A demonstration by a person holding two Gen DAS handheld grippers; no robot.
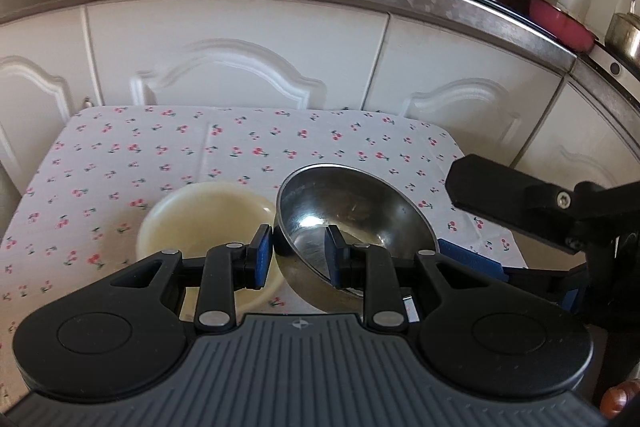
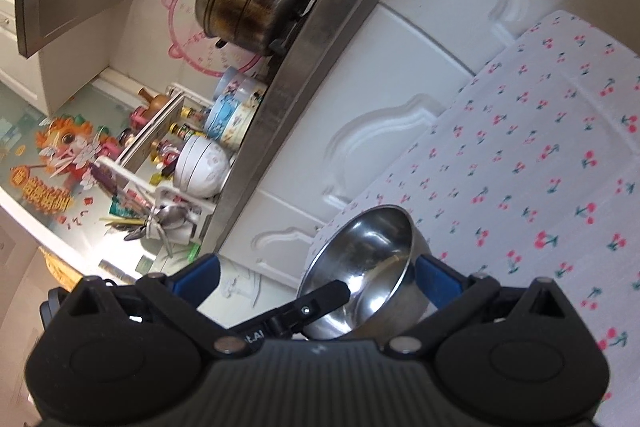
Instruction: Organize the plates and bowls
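My left gripper (image 1: 298, 257) is clamped on the near rim of the steel bowl (image 1: 352, 211), one pad outside, one inside; the bowl is tilted. My right gripper (image 2: 316, 281) is spread wide, its right pad just beside the same bowl (image 2: 368, 267). Left of my left fingers sits the cream bowl (image 1: 208, 223) on the cherry cloth (image 1: 160, 151). Beyond are cabinet doors (image 1: 240, 67).

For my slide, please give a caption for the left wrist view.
Left tool grips the tilted steel bowl by its rim, beside a cream bowl.
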